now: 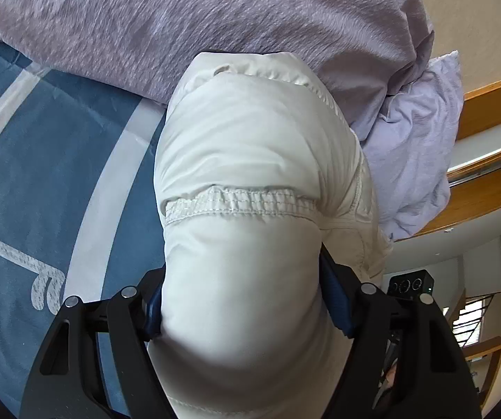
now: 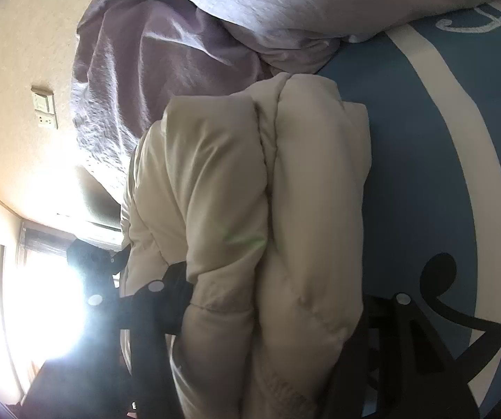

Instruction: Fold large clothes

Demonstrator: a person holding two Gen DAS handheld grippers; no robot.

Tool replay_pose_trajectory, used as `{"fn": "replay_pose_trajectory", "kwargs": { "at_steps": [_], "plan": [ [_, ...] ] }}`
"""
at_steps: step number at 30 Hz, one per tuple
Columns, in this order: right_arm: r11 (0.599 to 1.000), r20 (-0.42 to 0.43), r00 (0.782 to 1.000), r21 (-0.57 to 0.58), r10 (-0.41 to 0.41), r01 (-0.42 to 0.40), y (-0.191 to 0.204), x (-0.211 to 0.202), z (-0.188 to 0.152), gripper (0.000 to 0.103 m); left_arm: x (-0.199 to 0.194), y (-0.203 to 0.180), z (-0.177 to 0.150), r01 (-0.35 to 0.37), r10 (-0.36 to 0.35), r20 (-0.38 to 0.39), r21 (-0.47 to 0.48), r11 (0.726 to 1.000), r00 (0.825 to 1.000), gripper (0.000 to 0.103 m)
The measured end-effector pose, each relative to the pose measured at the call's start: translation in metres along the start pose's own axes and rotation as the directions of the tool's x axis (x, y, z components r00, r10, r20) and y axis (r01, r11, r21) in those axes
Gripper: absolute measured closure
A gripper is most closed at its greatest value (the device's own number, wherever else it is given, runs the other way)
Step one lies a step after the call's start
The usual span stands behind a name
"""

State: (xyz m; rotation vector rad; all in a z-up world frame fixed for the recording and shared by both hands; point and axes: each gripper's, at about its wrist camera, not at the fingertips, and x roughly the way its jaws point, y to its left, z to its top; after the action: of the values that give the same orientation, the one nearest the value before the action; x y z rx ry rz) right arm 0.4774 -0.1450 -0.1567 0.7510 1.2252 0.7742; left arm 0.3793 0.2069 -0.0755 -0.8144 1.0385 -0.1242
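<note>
A white puffy jacket (image 1: 247,160) fills the middle of the left wrist view, with an elastic cuff band across it. My left gripper (image 1: 247,307) is shut on a thick fold of the jacket, its blue pads pressed into both sides. In the right wrist view the same jacket (image 2: 250,209) hangs bunched in folds. My right gripper (image 2: 268,307) is shut on it, and the cloth hides most of the fingers. The jacket is held over a blue bed cover (image 1: 41,174) with white bands.
A lilac blanket (image 1: 215,17) and a pale pillow (image 1: 418,146) lie at the head of the bed. A wooden headboard shelf (image 1: 488,111) stands to the right. A wall with a switch plate (image 2: 42,104) and a bright window (image 2: 41,296) show in the right wrist view.
</note>
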Motion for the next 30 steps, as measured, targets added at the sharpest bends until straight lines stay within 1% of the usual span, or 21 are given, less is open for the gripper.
{"fn": "replay_pose_trajectory", "kwargs": {
  "at_steps": [7,10,13,14,16,17,18,21,23,25,28,29,30],
  "plan": [
    [0.999,0.016,0.999,0.031,-0.030,0.030,-0.002,-0.001,-0.005,0.050,0.006,-0.009,-0.001,-0.073,0.072,0.033,0.012,0.997,0.997,0.029],
    [0.998,0.030,0.999,0.049,-0.037,0.036,-0.003,-0.002,-0.009,0.048,0.008,-0.012,0.000,-0.094,0.093,0.036,0.015,0.995,0.995,0.028],
    [0.996,0.042,0.997,0.063,-0.065,0.063,-0.003,-0.003,-0.013,0.039,0.009,-0.014,0.001,-0.110,0.110,0.036,0.012,0.994,0.993,0.024],
    [0.994,0.044,0.995,0.064,-0.092,0.089,-0.002,-0.004,-0.015,0.032,0.009,-0.015,0.001,-0.119,0.118,0.037,0.012,0.993,0.992,0.022],
    [0.990,0.053,0.990,0.053,-0.131,0.129,0.000,-0.007,-0.016,0.026,0.008,-0.017,0.001,-0.139,0.138,0.039,0.016,0.990,0.990,0.018],
    [0.988,0.056,0.987,0.044,-0.152,0.149,0.002,-0.009,-0.016,0.021,0.007,-0.017,0.001,-0.152,0.151,0.041,0.020,0.988,0.988,0.015],
    [0.983,0.060,0.981,0.031,-0.185,0.183,0.006,-0.012,-0.016,0.018,0.006,-0.018,0.002,-0.165,0.163,0.043,0.024,0.986,0.986,0.014],
    [0.962,0.087,0.959,-0.020,-0.271,0.273,0.019,-0.023,-0.018,0.016,0.000,-0.022,0.004,-0.203,0.201,0.055,0.045,0.978,0.978,0.012],
    [0.940,0.115,0.937,-0.054,-0.330,0.337,0.029,-0.032,-0.020,0.015,-0.004,-0.027,0.005,-0.235,0.230,0.069,0.065,0.970,0.971,0.012],
    [0.927,0.133,0.924,-0.066,-0.358,0.369,0.034,-0.038,-0.021,0.015,-0.007,-0.035,0.006,-0.270,0.262,0.091,0.087,0.959,0.961,0.012],
    [0.913,0.159,0.908,-0.069,-0.387,0.401,0.042,-0.050,-0.021,0.015,-0.011,-0.043,0.005,-0.306,0.292,0.124,0.116,0.945,0.949,0.012],
    [0.906,0.172,0.900,-0.071,-0.400,0.417,0.046,-0.054,-0.021,0.015,-0.012,-0.046,0.005,-0.314,0.297,0.136,0.127,0.941,0.945,0.012],
    [0.901,0.184,0.893,-0.074,-0.410,0.428,0.049,-0.059,-0.021,0.015,-0.014,-0.052,0.004,-0.330,0.308,0.157,0.145,0.933,0.938,0.012]
  ]
}}
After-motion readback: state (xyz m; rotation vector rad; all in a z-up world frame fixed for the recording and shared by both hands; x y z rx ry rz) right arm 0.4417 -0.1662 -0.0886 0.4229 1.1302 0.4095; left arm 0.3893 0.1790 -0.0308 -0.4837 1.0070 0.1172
